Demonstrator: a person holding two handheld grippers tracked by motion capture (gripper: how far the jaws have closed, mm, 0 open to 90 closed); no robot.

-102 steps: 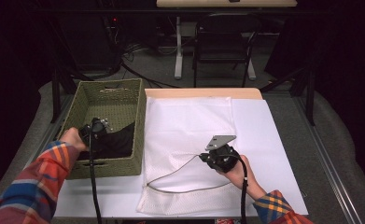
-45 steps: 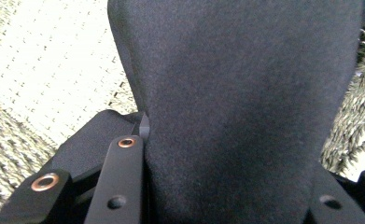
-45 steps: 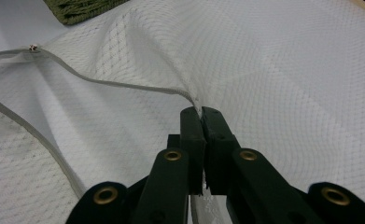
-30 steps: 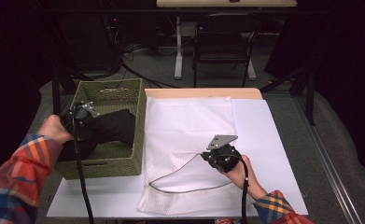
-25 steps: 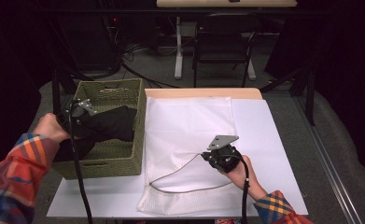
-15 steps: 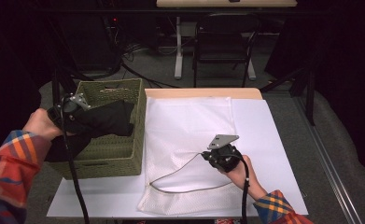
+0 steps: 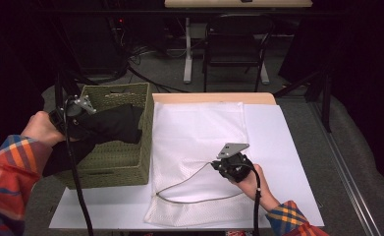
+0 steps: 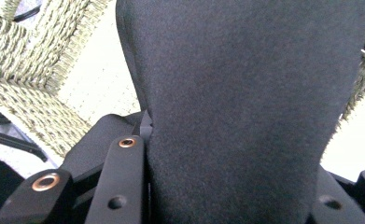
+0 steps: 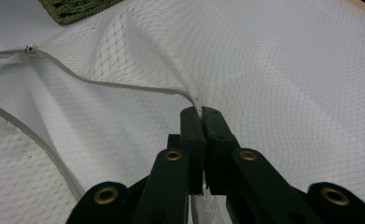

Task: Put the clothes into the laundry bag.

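On the tabletop (image 7: 288, 147) a white mesh bag (image 7: 199, 132) lies flat beside a woven basket (image 7: 130, 167) at its left. A black cloth (image 7: 111, 123) hangs over the basket, half lifted out, with the left tongs (image 7: 79, 110) clamped on it. The right tongs (image 7: 219, 164) are closed on the bag's grey-edged rim (image 9: 124, 86), holding the mouth open.

Dark room, dim at the edges. Grey carpet floor (image 7: 229, 73) strewn with black cables (image 7: 145, 78). Black chair (image 7: 236, 46) and white desk leg (image 7: 187, 54) beyond the white-covered table (image 7: 288, 147). Wooden desktop (image 7: 238, 3) at top.
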